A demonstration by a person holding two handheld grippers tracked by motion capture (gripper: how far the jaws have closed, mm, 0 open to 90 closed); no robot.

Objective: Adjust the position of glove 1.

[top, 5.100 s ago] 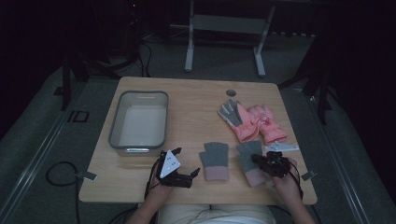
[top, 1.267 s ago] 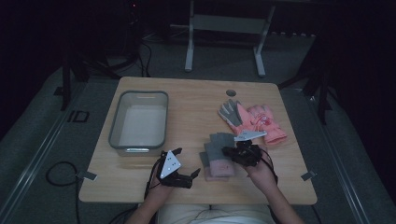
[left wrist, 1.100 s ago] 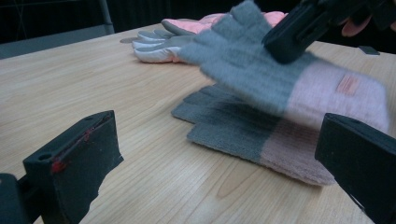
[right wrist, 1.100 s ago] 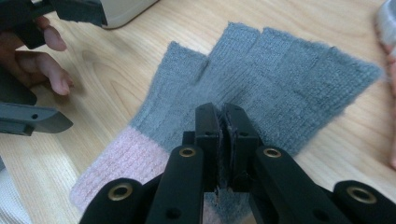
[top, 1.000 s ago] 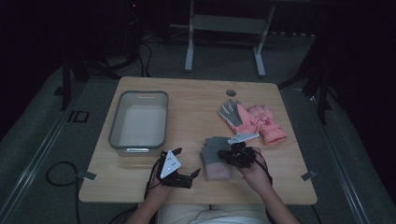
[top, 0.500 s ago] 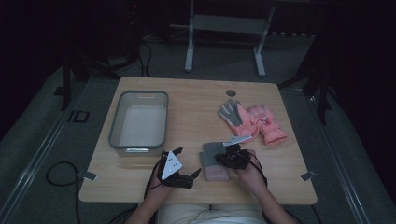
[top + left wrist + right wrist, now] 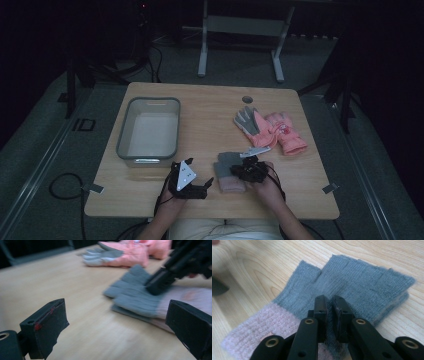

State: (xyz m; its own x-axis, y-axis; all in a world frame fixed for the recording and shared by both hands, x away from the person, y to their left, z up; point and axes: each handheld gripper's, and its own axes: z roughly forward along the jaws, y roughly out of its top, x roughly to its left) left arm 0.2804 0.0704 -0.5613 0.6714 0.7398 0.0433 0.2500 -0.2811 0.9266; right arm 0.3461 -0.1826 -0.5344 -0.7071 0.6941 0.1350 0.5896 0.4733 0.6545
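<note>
While the right gripper rests nearly closed on it, the grey-and-pink knit glove pair — soft, light, floppy — takes best at the cuff.

Grey fingerless knit gloves with pale pink cuffs, stacked one on top of the other, lying flat on the wooden table near its front edge, finger ends pointing away from the person, cuffs toward them.
</note>
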